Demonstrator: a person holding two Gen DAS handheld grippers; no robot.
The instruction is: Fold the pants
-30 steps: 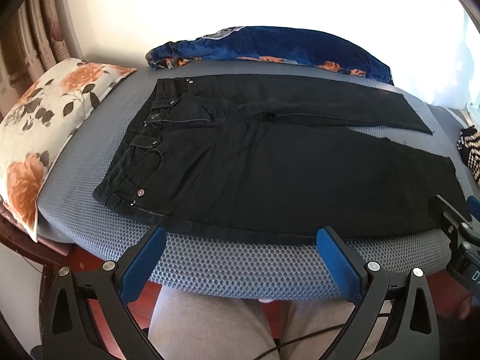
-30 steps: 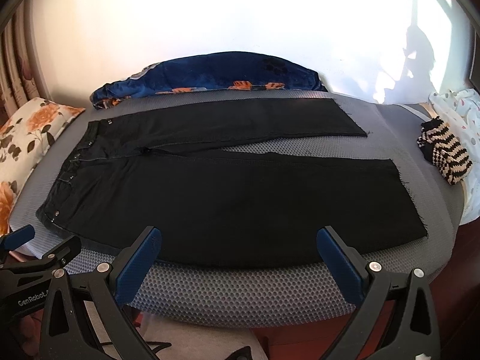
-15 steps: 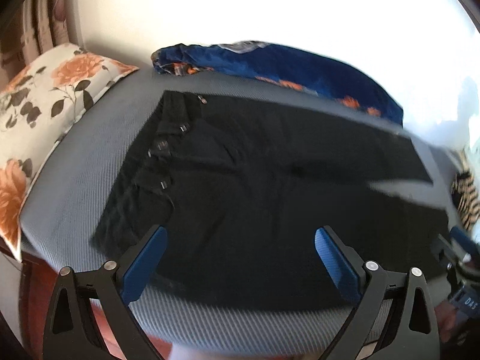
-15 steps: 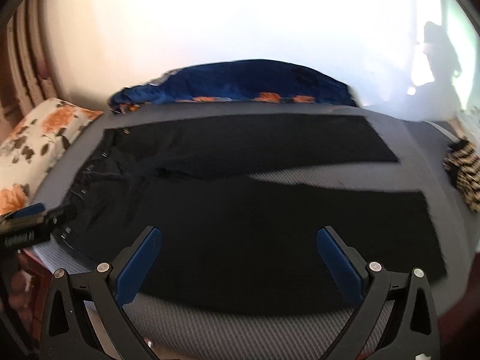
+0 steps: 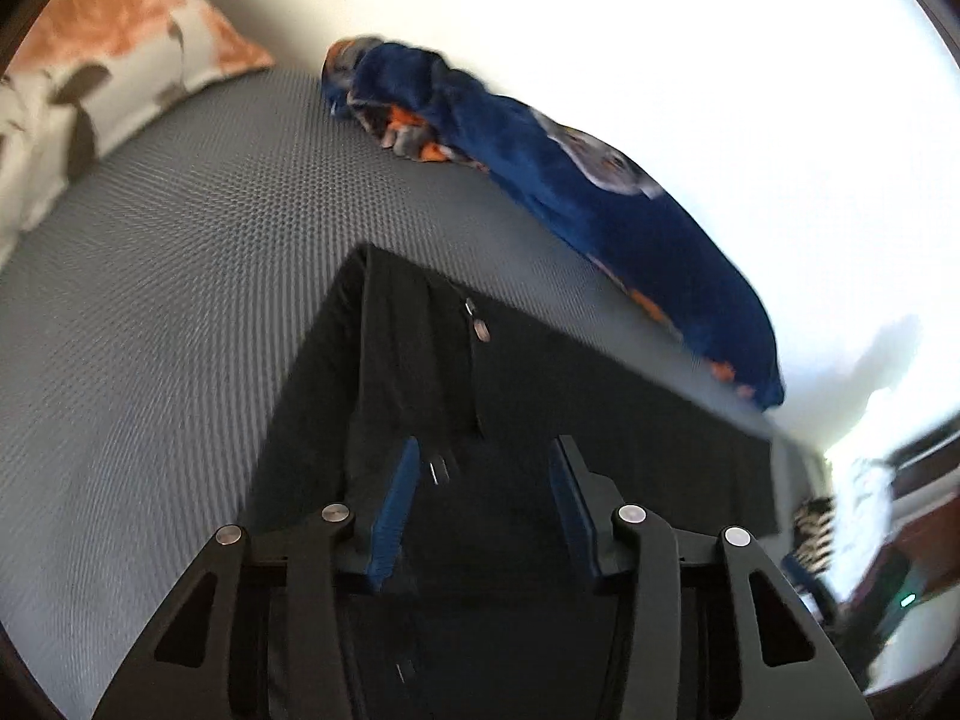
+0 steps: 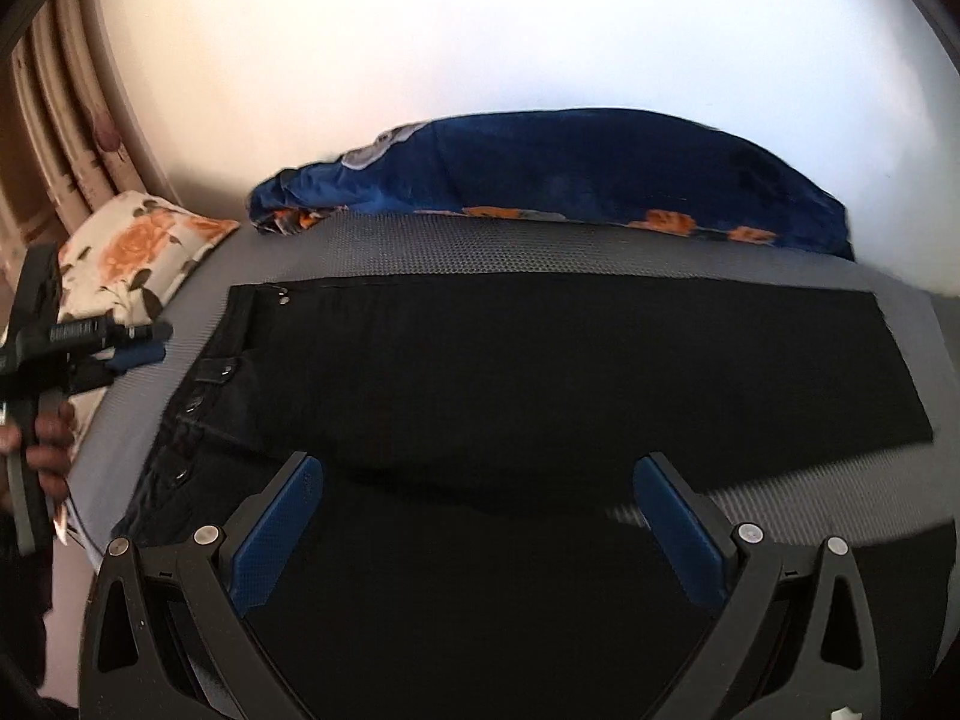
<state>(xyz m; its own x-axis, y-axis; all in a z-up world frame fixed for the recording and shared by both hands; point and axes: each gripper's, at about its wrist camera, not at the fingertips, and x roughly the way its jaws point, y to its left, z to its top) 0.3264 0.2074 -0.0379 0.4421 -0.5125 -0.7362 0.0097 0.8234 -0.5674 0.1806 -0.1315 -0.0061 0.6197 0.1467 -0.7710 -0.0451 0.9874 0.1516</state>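
Black pants (image 6: 540,372) lie flat on the grey mesh mattress (image 6: 480,246), waistband to the left and legs running right. In the left wrist view the waistband corner with its zipper (image 5: 474,324) is just ahead of my left gripper (image 5: 483,450). Its jaws are closing, about half apart, over the dark cloth, and the blue pads do not press on anything I can see. The right wrist view shows the left gripper (image 6: 144,342) at the waist end, held by a hand (image 6: 48,444). My right gripper (image 6: 474,480) stands wide open above the pant legs, holding nothing.
A rolled blue blanket (image 6: 570,174) with orange flowers lies along the wall behind the pants. A floral pillow (image 6: 132,252) rests at the left end of the mattress. A striped cloth (image 5: 816,528) lies at the far right end.
Both grippers have moved forward from the mattress's near edge to over the pants. The left one swung to the waistband end, rolled, and its jaws narrowed. The right jaws stay wide.
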